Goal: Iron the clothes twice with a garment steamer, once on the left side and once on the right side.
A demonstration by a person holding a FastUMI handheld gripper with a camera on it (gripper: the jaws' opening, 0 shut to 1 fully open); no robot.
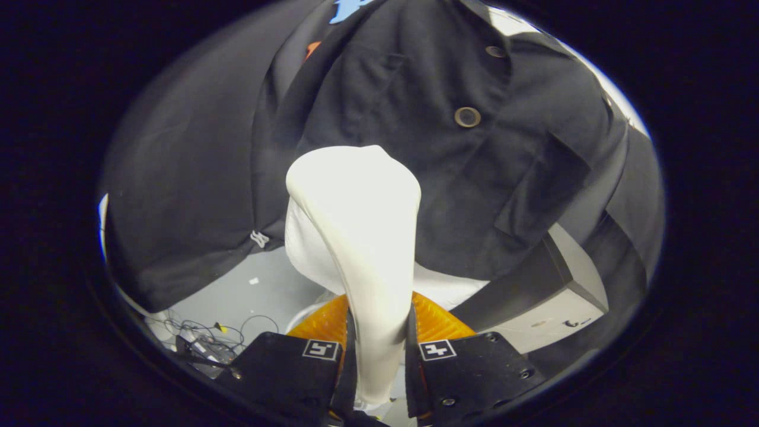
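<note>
The gripper [379, 356] is seen clamped on the handle of the garment steamer [362, 237], both fingers pressed against the white handle from either side, w/ the steamer's broad head rising just ahead of the fingers. The head is held up close to the front of a dark shirt [415, 148] that hangs beyond it; whether the face is actually touching the cloth can't be told, as it points away from the camera. The head sits roughly level w/ the lower hem area, just beside the button placket, below the middle button [467, 117] and a second button [496, 51] higher up. A chest pocket [542, 184] is seen on one side of the placket, a sleeve [178, 196] w/ a small white mark near its cuff on the other. Below the hem, a light floor [267, 290] w/ loose cables [201, 335] is visible. As for progress: pickup of the steamer is judged done and a pass appears to be in hand, approx. at the lower middle of the garment. Which side is being treated, and whether either pass is finished, can't be judged from this moment; no steam or wrinkle difference is visible, so both passes are best counted as not yet confirmed.
</note>
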